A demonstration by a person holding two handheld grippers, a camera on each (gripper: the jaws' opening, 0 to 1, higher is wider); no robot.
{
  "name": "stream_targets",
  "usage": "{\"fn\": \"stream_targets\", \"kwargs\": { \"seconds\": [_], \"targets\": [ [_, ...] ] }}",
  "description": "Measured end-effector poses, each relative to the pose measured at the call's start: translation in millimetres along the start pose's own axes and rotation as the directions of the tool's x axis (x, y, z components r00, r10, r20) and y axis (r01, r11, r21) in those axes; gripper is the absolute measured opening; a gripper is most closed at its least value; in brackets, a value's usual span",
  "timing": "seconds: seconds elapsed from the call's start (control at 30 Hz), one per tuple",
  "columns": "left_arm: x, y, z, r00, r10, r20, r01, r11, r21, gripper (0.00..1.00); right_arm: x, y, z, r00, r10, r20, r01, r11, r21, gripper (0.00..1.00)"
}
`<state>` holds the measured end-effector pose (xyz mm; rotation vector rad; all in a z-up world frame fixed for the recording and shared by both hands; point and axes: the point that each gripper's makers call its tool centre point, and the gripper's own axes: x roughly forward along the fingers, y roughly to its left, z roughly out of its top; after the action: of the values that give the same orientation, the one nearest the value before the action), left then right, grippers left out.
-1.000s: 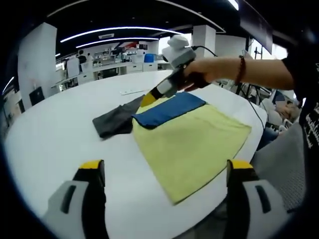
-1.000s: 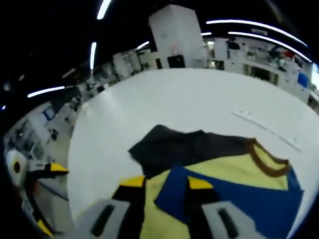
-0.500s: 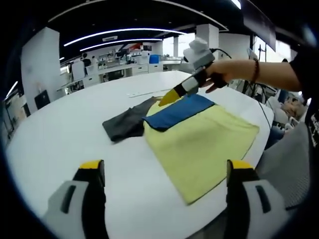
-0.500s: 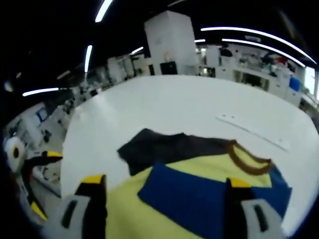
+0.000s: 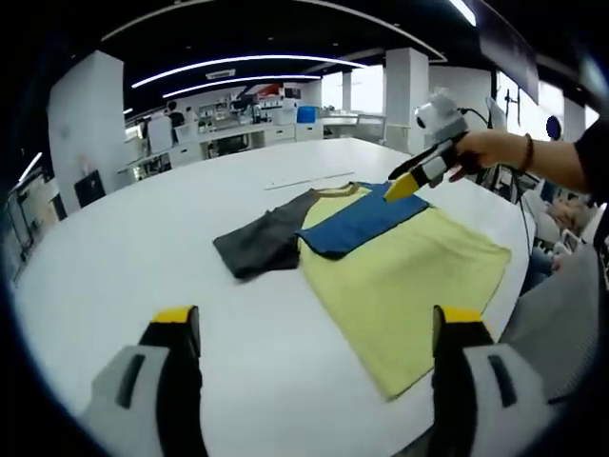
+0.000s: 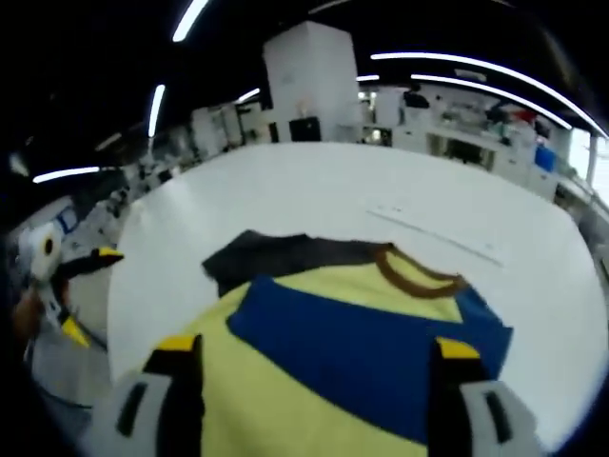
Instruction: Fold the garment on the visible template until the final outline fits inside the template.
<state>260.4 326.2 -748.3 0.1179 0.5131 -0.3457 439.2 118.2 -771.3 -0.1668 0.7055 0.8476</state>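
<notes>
The garment (image 5: 381,262), a yellow shirt with a blue sleeve folded across and a dark sleeve spread out, lies flat on the white worktop (image 5: 143,248). The left tongs (image 5: 319,328) gape wide, empty, held back from the cloth. The right tongs (image 6: 319,357) hover wide above the blue fold, seemingly holding nothing; no template outline is visible.

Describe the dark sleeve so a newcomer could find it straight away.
On the white round table lies a yellow T-shirt. Its dark grey sleeve sticks out flat beside the brown collar, unlike the blue sleeve, which is folded over the yellow body.
</notes>
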Motion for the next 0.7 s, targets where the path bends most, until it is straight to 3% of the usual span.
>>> {"fn": "stream_targets", "kwargs": {
  "seconds": [0.17, 0.33, 0.5, 0.63, 0.7],
  "targets": [
    [6, 12.5, 0.5, 1.0, 0.025, -0.004, -0.025, 1.0, -0.009, 0.99, -16, -16, -7.4, 1.0, -0.025, 0.011, 0.025, 1.0, 0.01, 0.99],
    [11, 29.7, 3.8, 0.999, 0.043, 0.024, -0.042, 0.998, -0.053, 0.98, -29, -31, -21.1, 0.999, -0.042, 0.0, 0.042, 0.999, 0.026, 0.93],
    [18, 53.2, 4.2, 0.995, 0.088, 0.036, -0.086, 0.995, -0.048, 0.84, -39, -48, -34.2, 0.998, -0.066, 0.008, 0.066, 0.997, 0.042, 0.9],
    [28, 62.3, 5.8, 0.995, 0.082, 0.055, -0.078, 0.994, -0.075, 0.77, -43, -56, -48.1, 0.997, -0.076, 0.011, 0.076, 0.997, 0.019, 0.87],
    [32, 61.4, 6.6, 0.995, 0.082, 0.049, -0.078, 0.994, -0.076, 0.76, -45, -65, -59.7, 0.996, -0.095, -0.002, 0.095, 0.996, 0.0, 0.81]
  ]
}}
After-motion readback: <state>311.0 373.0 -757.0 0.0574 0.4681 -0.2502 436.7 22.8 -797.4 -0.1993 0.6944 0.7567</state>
